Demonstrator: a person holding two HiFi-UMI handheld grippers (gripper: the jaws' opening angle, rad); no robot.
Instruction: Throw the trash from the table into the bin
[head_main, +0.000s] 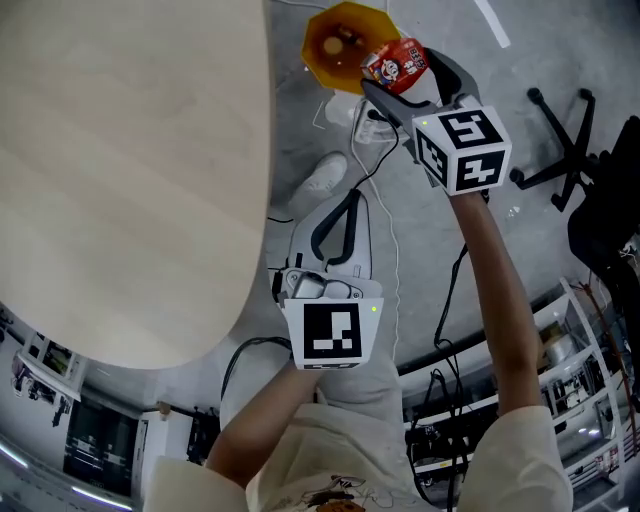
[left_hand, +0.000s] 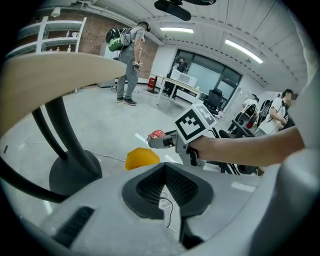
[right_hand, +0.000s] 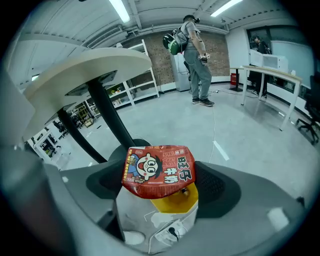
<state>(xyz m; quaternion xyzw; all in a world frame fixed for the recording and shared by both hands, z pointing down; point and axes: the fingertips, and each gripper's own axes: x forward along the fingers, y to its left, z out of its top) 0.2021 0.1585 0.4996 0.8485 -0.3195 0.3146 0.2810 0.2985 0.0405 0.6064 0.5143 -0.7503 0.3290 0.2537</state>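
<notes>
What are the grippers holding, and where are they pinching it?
The right gripper holds a red snack packet, pinched by its two sides between the jaws. The left gripper is shut with nothing in it.

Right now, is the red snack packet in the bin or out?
Out. The right hand-held gripper is shut on the red packet, holding it above the yellow bin.

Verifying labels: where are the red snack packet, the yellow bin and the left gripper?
red snack packet (right_hand: 159, 172), right gripper view, printed front.
yellow bin (left_hand: 141, 158), left gripper view, outer wall.
left gripper (left_hand: 164, 172), left gripper view, between fingertips.
</notes>
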